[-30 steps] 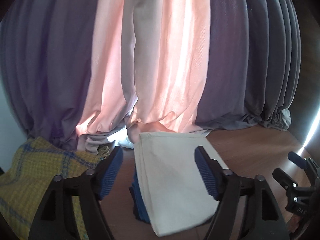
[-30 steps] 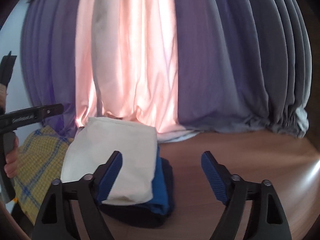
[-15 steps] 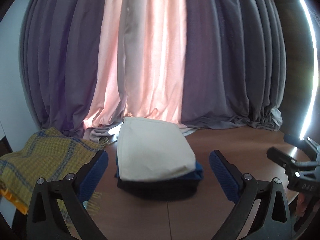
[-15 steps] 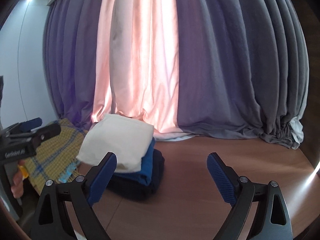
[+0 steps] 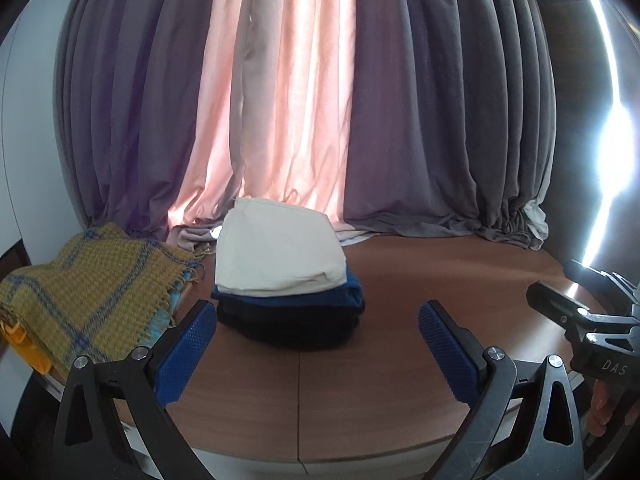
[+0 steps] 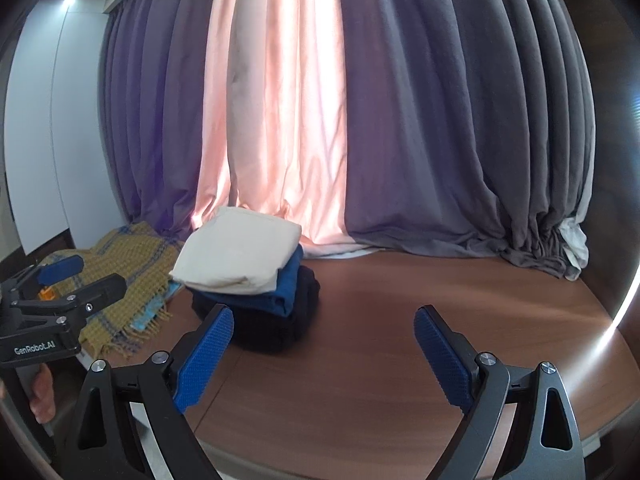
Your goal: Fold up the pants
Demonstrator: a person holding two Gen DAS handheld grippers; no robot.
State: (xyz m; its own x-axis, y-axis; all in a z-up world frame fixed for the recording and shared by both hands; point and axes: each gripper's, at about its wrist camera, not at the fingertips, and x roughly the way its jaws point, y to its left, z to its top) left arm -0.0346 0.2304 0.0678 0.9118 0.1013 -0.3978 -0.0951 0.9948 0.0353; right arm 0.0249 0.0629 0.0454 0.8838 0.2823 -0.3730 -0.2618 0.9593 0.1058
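Note:
A stack of folded pants sits on the brown table: cream pants (image 5: 276,256) on top, blue pants (image 5: 344,296) under them, black pants (image 5: 288,326) at the bottom. The same cream pants (image 6: 236,252) top the stack in the right wrist view. My left gripper (image 5: 318,344) is open and empty, back from the stack near the table's front edge. My right gripper (image 6: 324,352) is open and empty, to the right of the stack. Each gripper shows at the edge of the other's view: the right gripper (image 5: 592,312) and the left gripper (image 6: 64,284).
A yellow plaid blanket (image 5: 88,280) lies left of the stack, over an orange object (image 5: 24,350). Purple, pink and grey curtains (image 5: 304,112) hang behind the table (image 5: 420,280) and pool on its back edge. A white wall (image 6: 36,136) is at the far left.
Both grippers have pulled back and up from the stack, which now looks smaller and farther away. The cream pants rest on top, let go.

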